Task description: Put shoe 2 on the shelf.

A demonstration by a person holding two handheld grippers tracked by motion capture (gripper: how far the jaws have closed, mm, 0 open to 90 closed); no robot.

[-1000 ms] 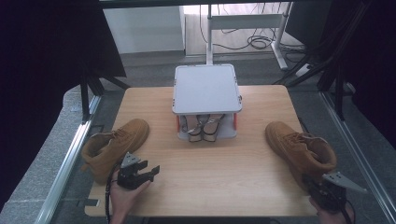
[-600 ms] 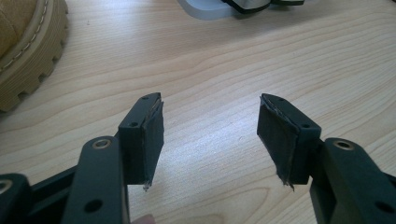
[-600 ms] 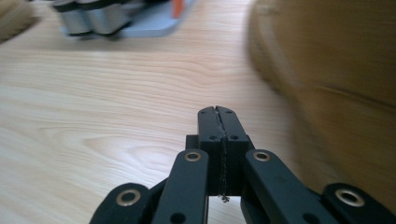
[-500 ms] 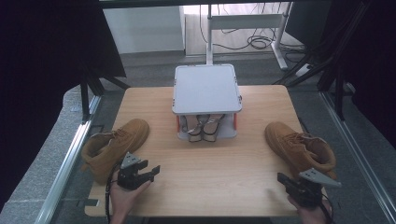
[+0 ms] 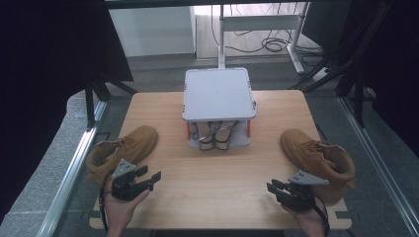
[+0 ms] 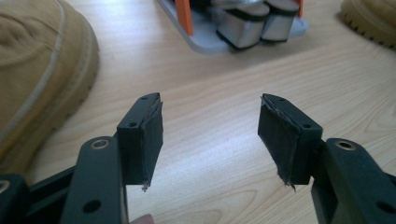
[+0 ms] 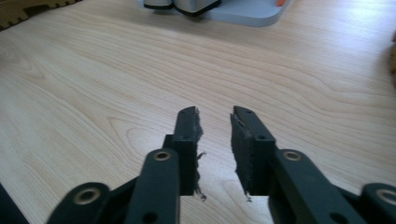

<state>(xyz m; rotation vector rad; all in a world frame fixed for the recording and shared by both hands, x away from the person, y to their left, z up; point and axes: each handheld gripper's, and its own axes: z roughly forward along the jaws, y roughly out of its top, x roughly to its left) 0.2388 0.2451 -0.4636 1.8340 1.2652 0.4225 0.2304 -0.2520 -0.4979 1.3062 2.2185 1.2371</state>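
Both grippers empty at the near edge, a tan boot beside each, grey rack beyond.

Taking the grey rack (image 5: 219, 94) at the table's middle-far part as landmark: nearest the person, well short of the rack and to its left, the left gripper (image 5: 148, 179) is held just above the wooden table (image 5: 207, 182), jaws spread wide with only bare wood between them. Well short of the rack and to its right, the right gripper (image 5: 273, 187) has its jaws a narrow gap apart, having just been opening, nothing between them. Farther on, the left boot (image 5: 123, 150) lies left of the rack, just beside the left gripper; the right boot (image 5: 316, 158) lies right of the rack, close beside the right gripper. Under the rack's flat top sits a pair of pale shoes (image 5: 216, 134), toes toward the person.
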